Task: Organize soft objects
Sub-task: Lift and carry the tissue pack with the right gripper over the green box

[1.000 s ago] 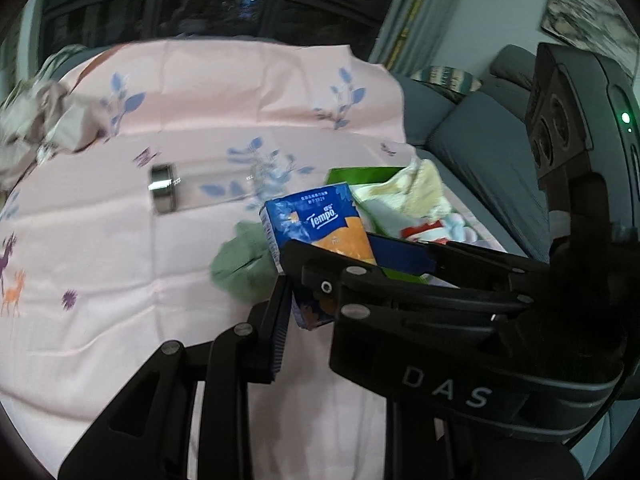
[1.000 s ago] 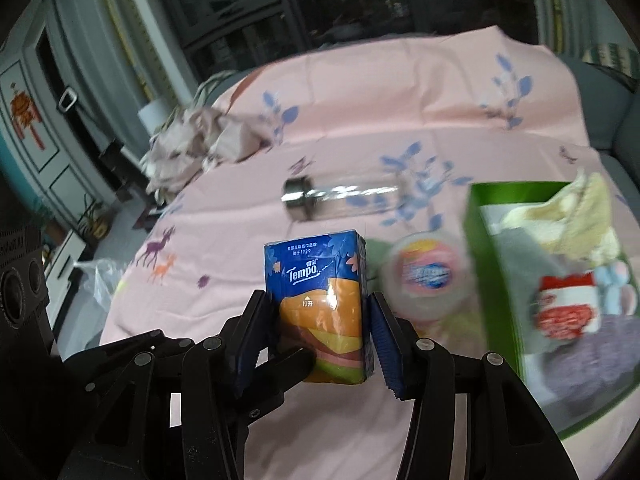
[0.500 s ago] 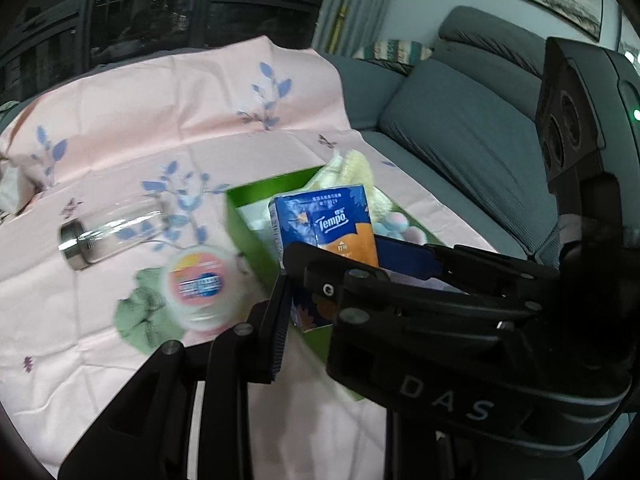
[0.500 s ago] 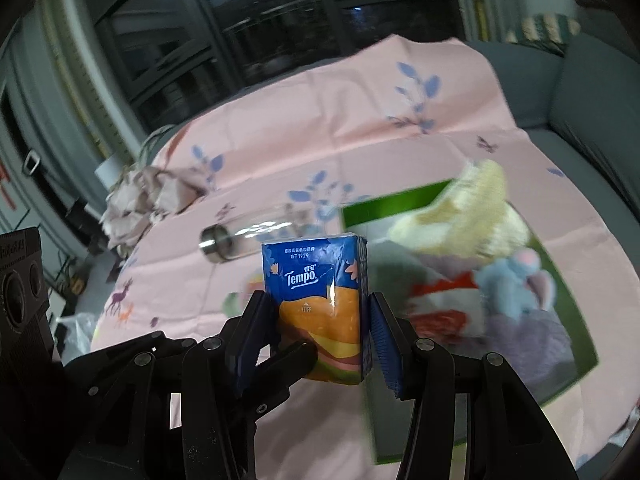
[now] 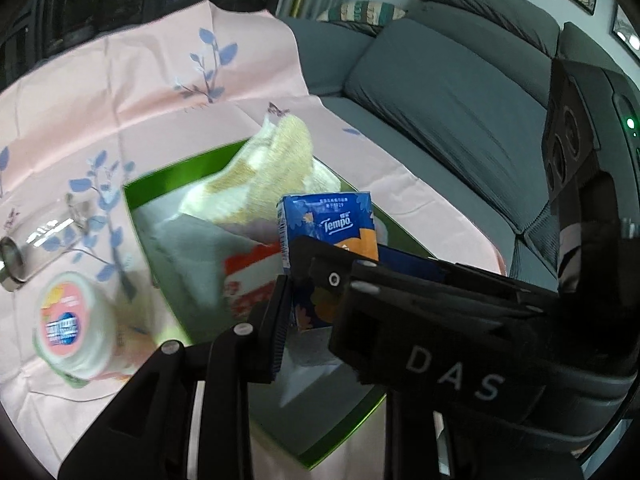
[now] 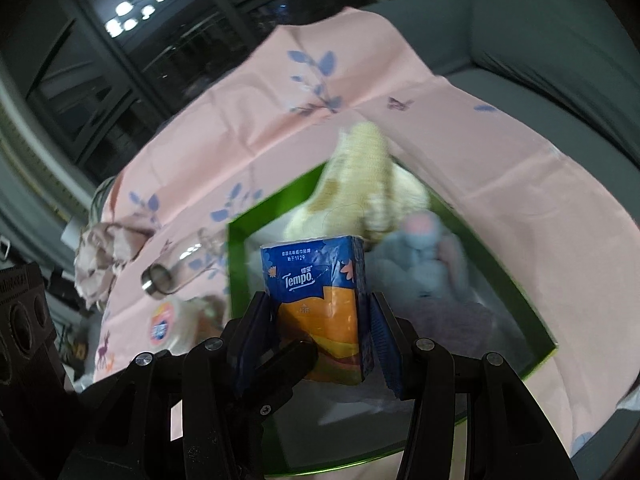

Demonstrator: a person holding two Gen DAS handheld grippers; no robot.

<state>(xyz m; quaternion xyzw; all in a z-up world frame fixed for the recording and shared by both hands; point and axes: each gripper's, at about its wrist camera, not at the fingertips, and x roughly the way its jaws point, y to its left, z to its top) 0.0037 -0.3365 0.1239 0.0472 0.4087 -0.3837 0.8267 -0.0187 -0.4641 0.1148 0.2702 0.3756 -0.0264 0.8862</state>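
The right gripper has its jaws clamped on the two narrow sides of a blue-and-orange Tempo tissue pack, which stands upright between the blue pads with its printed front facing the right wrist camera; the pack hangs over the near part of a green box that lies on a pink cloth printed with blue leaves; in the right wrist view the box spreads from centre toward four o'clock. Inside the box, a cream knitted piece rises at twelve o'clock from the pack, a pale blue plush toy lies at two o'clock, and a red-and-white item shows at nine o'clock from the pack in the left wrist view.

The left gripper comes in from the pack's side; its jaws are nearly together, and one finger lies against the lower edge of the pack, though whether the jaws actually pinch it cannot be told, since the right gripper's black body covers that spot.

Outside the box, at nine o'clock in the left wrist view, a round white tub with a pink label sits on the cloth; a clear glass bottle with a metal cap lies on its side at ten o'clock; a grey sofa fills the two o'clock quarter; a crumpled pale cloth lies at nine o'clock in the right wrist view.
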